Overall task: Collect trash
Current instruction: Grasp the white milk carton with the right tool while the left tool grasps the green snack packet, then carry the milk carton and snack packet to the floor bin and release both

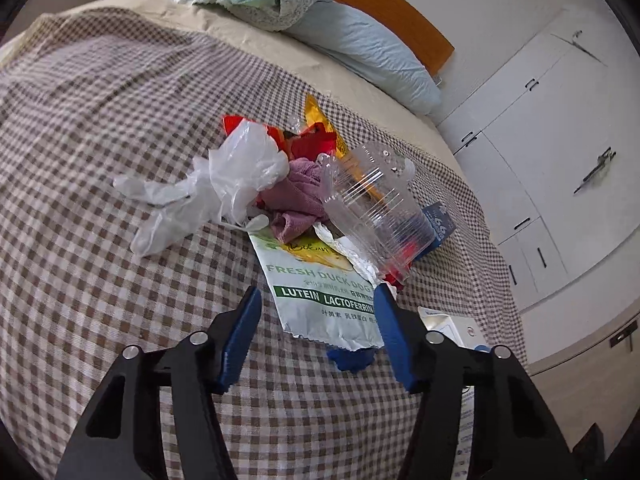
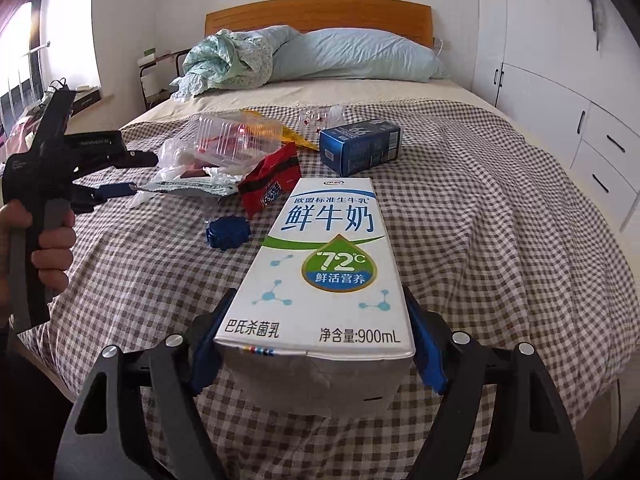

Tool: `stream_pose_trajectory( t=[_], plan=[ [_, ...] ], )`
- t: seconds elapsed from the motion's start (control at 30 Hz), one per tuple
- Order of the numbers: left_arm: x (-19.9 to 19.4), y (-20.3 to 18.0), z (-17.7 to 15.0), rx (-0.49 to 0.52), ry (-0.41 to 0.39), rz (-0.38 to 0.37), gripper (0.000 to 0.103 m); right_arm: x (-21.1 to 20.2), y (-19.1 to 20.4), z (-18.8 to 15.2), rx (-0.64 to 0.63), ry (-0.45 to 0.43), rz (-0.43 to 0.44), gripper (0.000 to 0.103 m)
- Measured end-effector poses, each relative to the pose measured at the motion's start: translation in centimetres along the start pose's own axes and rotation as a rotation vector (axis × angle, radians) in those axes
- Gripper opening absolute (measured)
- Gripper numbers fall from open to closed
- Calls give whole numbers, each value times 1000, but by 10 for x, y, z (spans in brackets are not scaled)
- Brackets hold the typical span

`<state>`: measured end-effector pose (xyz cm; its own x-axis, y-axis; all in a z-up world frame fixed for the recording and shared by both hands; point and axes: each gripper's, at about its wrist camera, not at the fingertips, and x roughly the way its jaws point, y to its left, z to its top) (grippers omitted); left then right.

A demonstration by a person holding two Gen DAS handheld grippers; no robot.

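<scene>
Currently right gripper (image 2: 316, 344) jaws clamp the milk carton (image 2: 324, 264), long axis pointing ahead; left gripper (image 1: 318, 320), jaws open, straddles the dog-food pouch (image 1: 320, 292) just ahead.

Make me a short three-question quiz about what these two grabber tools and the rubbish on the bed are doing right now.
1. True or false: the right gripper grips the milk carton.
2. What lies between the open left gripper fingers: A the dog-treat pouch, B the pillow, C the blue box?
3. Fill in: the clear plastic container rests on the trash ____.

Key: 1 true; 2 A; 3 pile.
</scene>
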<state>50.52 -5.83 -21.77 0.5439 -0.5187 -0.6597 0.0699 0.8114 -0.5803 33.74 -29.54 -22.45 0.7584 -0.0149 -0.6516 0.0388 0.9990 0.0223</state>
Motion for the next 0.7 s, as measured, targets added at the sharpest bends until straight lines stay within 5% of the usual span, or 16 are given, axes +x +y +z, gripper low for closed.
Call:
stream_pose_trajectory(
  t=[0.1, 0.23, 0.6, 0.7],
  plan=[
    [-1, 4, 0, -57, 5, -52, 17, -4, 4, 3, -24, -8, -3, 73],
    [-24, -17, 0, 27, -40, -98, 2, -16, 6, 3, -45, -23, -16, 72],
    [-150, -94, -16, 124, -272, -248, 0, -89, -15, 11, -29, -119, -47, 71],
    [-165, -124, -34, 188, -257, -260, 0, -113, -30, 5, 3, -134, -41, 71]
  ],
)
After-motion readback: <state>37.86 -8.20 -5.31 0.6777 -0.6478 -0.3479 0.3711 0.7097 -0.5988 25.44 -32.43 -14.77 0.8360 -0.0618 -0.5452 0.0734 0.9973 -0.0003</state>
